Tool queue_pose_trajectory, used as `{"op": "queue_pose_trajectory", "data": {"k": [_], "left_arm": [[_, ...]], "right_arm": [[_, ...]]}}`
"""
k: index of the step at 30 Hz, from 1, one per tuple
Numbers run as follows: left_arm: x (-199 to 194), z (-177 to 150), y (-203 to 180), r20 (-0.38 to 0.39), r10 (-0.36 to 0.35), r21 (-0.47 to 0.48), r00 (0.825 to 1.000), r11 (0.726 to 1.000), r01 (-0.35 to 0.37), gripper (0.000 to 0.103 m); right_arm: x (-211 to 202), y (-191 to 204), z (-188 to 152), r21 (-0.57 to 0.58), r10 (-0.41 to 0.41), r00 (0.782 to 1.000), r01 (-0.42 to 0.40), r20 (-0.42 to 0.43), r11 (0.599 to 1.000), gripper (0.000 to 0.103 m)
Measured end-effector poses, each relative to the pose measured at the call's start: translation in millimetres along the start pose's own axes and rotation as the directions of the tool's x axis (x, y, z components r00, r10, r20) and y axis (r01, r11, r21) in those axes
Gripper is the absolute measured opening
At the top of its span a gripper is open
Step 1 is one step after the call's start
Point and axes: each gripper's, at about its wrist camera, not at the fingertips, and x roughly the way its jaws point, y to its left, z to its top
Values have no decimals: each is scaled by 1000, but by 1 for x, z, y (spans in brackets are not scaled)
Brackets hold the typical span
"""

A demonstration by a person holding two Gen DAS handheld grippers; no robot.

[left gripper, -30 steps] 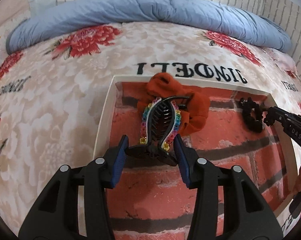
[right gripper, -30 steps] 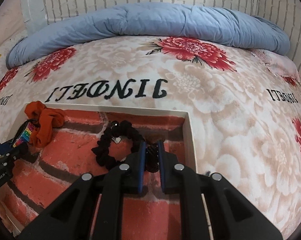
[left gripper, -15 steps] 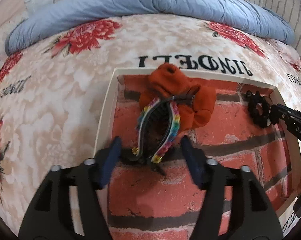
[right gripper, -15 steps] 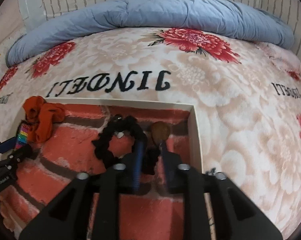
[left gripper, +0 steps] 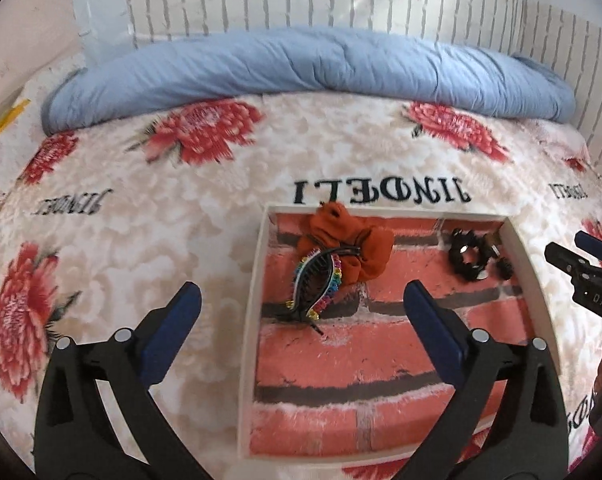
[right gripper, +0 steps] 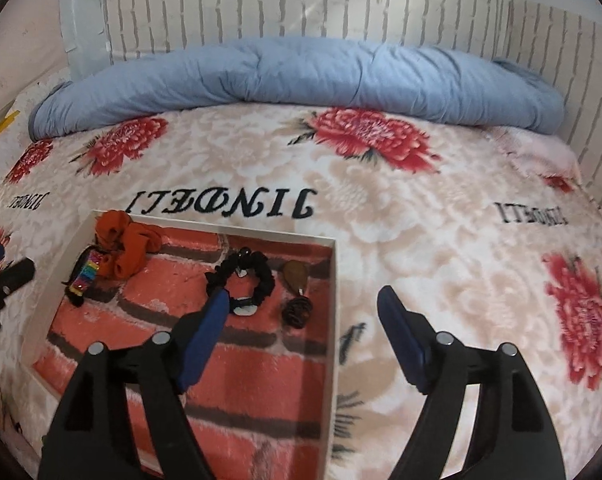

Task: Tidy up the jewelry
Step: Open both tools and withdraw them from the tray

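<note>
Floral bedding is covering a bed, with a blue duvet (left gripper: 301, 68) bunched along its far edge. On it is lying a white tray (left gripper: 255, 304) lined in brick print. Both grippers — left gripper (left gripper: 301, 304) and right gripper (right gripper: 301, 304) — are hovering wide apart, holding nothing. A rainbow hair claw (left gripper: 315, 280) and orange scrunchie (left gripper: 341, 236) are sitting at the tray's far-left corner; a black scrunchie (right gripper: 241, 280) and brown pendant (right gripper: 295, 274) are lying near its far-right corner.

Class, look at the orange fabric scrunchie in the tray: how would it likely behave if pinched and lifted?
The orange scrunchie is bunched, folded cloth, so it would probably flop and sag. It looks light for its bulk. The rainbow hair claw overlaps it, so lifting may drag that along.
</note>
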Motion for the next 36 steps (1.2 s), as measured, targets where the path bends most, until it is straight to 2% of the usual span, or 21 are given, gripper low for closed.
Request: {"op": "queue_pose_trajectory", "data": {"k": [3, 8, 14, 21, 27, 31, 36], "left_arm": [[-22, -2, 3, 22, 14, 3, 1000, 1000, -14, 98], [-58, -14, 6, 62, 55, 23, 997, 998, -56, 98], [-88, -32, 10, 86, 58, 26, 995, 998, -60, 98], [-106, -53, 29, 73, 50, 3, 996, 999, -50, 98], [-119, -71, 56, 64, 77, -18, 995, 997, -76, 98], [-122, -84, 67, 54, 98, -17, 994, 995, -97, 98], [-121, -105, 73, 35, 87, -35, 996, 996, -86, 98]], "right_arm": [[-24, -6, -4, 2, -29, 999, 29, 28, 1000, 84], [-52, -15, -15, 11, -41, 998, 41, 41, 999, 84], [-75, -22, -37, 28, -42, 999, 41, 28, 999, 84], [-96, -21, -62, 31, -42, 999, 41, 35, 999, 84], [-107, -19, -76, 46, -32, 999, 30, 40, 998, 84], [-110, -17, -84, 49, -28, 999, 26, 38, 998, 84], [-107, -19, -101, 51, -29, 1000, 28, 12, 998, 84]]}}
